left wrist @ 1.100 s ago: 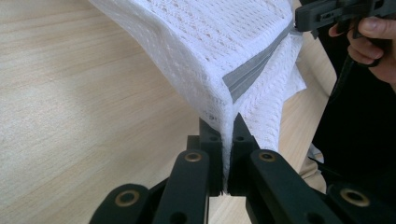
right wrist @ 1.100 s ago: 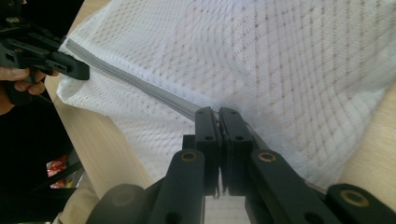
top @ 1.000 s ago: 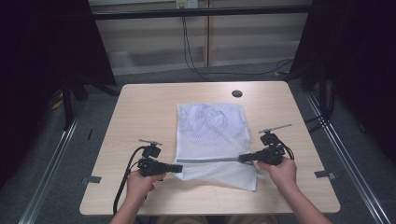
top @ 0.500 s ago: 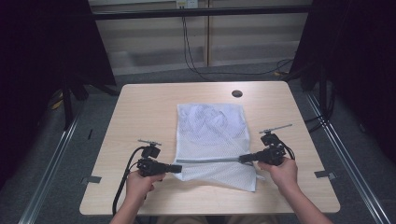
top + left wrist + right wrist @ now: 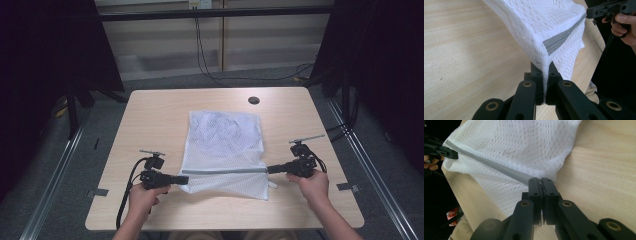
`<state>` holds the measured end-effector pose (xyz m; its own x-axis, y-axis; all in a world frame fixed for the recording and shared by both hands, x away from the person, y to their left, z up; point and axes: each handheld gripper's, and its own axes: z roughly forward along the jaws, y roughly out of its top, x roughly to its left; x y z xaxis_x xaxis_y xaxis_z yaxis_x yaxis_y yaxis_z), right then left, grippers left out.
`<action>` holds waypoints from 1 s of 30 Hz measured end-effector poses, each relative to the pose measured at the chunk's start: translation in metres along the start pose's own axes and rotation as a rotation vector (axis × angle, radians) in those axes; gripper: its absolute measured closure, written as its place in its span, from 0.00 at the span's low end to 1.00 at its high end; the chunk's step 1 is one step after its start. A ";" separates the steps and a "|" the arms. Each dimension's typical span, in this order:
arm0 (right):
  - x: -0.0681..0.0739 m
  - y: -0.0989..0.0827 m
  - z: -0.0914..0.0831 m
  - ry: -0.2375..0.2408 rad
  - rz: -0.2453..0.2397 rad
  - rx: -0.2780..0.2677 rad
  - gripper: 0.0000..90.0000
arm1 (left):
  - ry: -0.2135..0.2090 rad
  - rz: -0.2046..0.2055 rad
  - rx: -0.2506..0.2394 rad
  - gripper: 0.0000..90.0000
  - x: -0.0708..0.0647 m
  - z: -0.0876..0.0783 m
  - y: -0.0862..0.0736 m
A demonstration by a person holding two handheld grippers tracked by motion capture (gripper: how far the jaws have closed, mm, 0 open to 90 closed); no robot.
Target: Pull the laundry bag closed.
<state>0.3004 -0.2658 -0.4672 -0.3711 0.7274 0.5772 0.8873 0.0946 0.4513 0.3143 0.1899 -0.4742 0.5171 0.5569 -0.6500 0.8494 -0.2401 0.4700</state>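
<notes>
A white mesh laundry bag (image 5: 225,142) lies on the wooden table (image 5: 150,115), with a grey zipper band (image 5: 225,171) running across its near part. My left gripper (image 5: 184,178) is shut on the bag's left edge at the zipper end; the mesh (image 5: 544,30) rises up from between its jaws. My right gripper (image 5: 271,169) is shut on the right end of the zipper (image 5: 499,168). The band is stretched straight between the two grippers, a little above the table. The bag's near edge hangs below the band.
A small dark round hole (image 5: 254,100) sits near the table's far edge. Bare wood lies to the left and right of the bag. Cables trail from both grippers, and dark curtains stand at both sides.
Both grippers keep their hold on the zipper ends. The bag and hands have barely shifted.
</notes>
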 end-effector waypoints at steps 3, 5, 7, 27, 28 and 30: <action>0.000 0.000 0.000 -0.012 -0.009 0.004 0.97 | -0.002 0.014 0.008 0.99 0.000 0.001 0.000; 0.000 -0.001 -0.001 -0.015 -0.009 0.001 0.97 | -0.003 0.016 0.008 0.99 -0.001 0.001 0.000; 0.000 -0.001 -0.001 -0.021 -0.015 -0.003 0.97 | -0.004 0.020 0.015 0.98 -0.002 0.002 -0.001; 0.006 -0.010 -0.010 -0.140 -0.124 -0.081 0.48 | 0.160 0.140 -0.009 0.23 -0.014 -0.003 0.003; 0.006 -0.010 -0.011 -0.143 -0.130 -0.089 0.44 | 0.174 0.157 -0.017 0.20 -0.014 -0.004 0.004; 0.006 -0.011 -0.012 -0.153 -0.148 -0.105 0.36 | 0.195 0.167 -0.032 0.15 -0.013 -0.007 0.005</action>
<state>0.2848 -0.2707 -0.4602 -0.4420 0.8062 0.3933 0.7901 0.1423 0.5962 0.3111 0.1872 -0.4595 0.6170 0.6550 -0.4361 0.7486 -0.3177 0.5820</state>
